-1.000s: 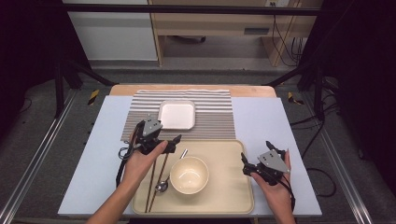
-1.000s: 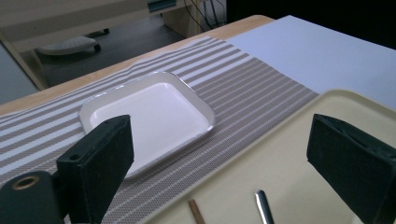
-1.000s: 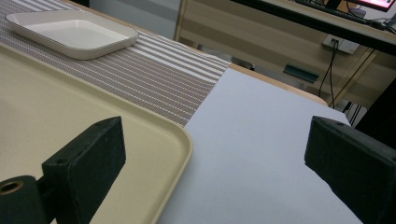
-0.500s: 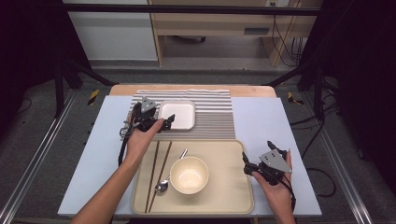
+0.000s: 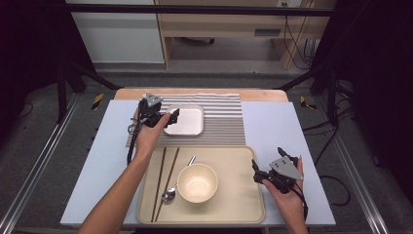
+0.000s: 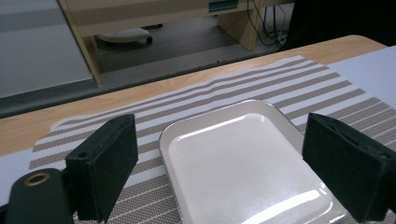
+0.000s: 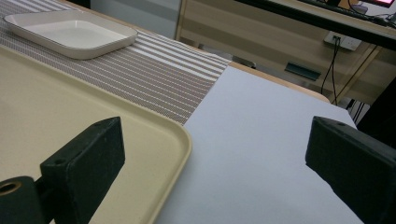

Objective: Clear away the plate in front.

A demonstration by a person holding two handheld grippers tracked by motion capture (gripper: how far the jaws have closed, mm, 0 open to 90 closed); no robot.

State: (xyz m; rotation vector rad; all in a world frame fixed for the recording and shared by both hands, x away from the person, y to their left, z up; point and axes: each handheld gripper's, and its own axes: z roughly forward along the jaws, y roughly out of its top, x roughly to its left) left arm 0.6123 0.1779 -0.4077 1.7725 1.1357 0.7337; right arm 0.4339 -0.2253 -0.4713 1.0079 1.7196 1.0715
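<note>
My left claw (image 5: 168,117) hangs over the striped mat (image 5: 219,126) at the far side of the counter (image 5: 287,131), jaws spread wide and empty, the square white plate (image 5: 185,120) lying flat between them in the left claw view. The plate (image 6: 243,158) sits on the mat, just beyond the beige tray (image 5: 243,195). On the tray, from the left: two chopsticks (image 5: 164,178), a spoon (image 5: 175,187), then a cream bowl (image 5: 197,182). At far right my right claw (image 5: 265,171) waits at the tray's right edge, jaws likewise wide apart and holding nothing.

The risk, as I judge it, lies with the plate: it is shallow, glossy and low-rimmed, so jaws closing on its edge could slip off or skid it across the mat, and a one-sided pinch could tip it.

The plate is nearly square, with no clear long axis; its sides run roughly parallel to the mat's stripes and the counter's edges. The chopsticks lie near-parallel, long axes running from my side toward the far side, leaning slightly right at the far end.
</note>
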